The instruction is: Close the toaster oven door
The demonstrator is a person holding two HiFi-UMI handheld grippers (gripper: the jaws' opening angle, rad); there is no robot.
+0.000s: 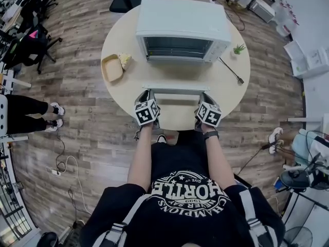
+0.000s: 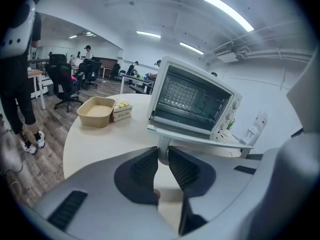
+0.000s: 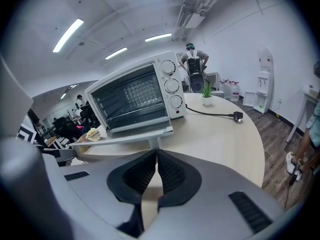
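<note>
A round beige table (image 1: 121,94) stands on a wood-plank floor (image 1: 77,138) in an open office, with desk chairs (image 1: 31,40) off to the left. The white toaster oven (image 1: 180,22) sits at the table's far side. Its long axis runs left to right and its mouth faces the person. Its door (image 1: 176,88) hangs open, lying level and reaching toward the near edge. Both bare forearms stretch forward side by side, angled down. The left gripper (image 2: 163,158) has its jaws narrowly parted and clamped round the left post of the door handle (image 2: 163,150). The right gripper (image 3: 156,154) has its tips almost together at the right post; whether they pinch it I cannot tell
</note>
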